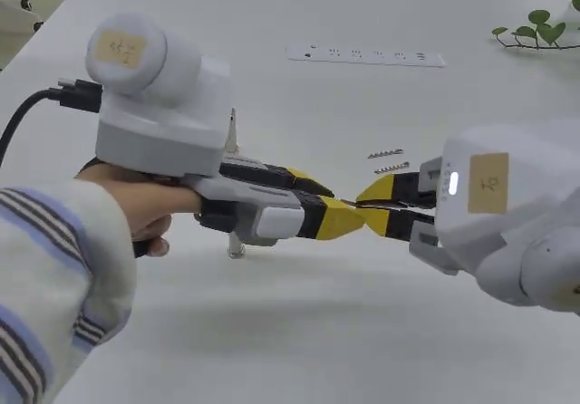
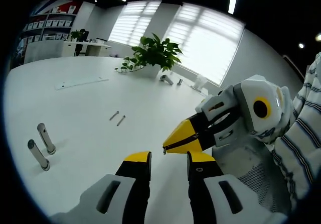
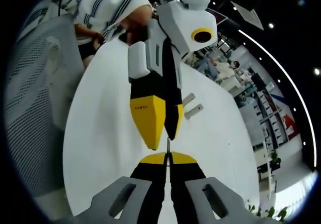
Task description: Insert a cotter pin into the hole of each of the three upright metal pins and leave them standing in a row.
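A cotter pin [image 3: 168, 146] is pinched in the closed right tongs [image 3: 169, 156], and its long axis is aimed straight at the left tongs [image 2: 169, 158]. These are held parted, tip to tip with the right. Two upright metal pins [image 2: 46, 137] are seen on the surface [image 2: 100, 93], well off to the left tongs' side.

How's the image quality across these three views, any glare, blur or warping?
Head view: soft light, faint shadow beneath the left gripper, sleeve blurred. Left gripper view: windows blown out, table edge bowed. Right gripper view: rolled, fisheye-curved, cotter pin a thin line.
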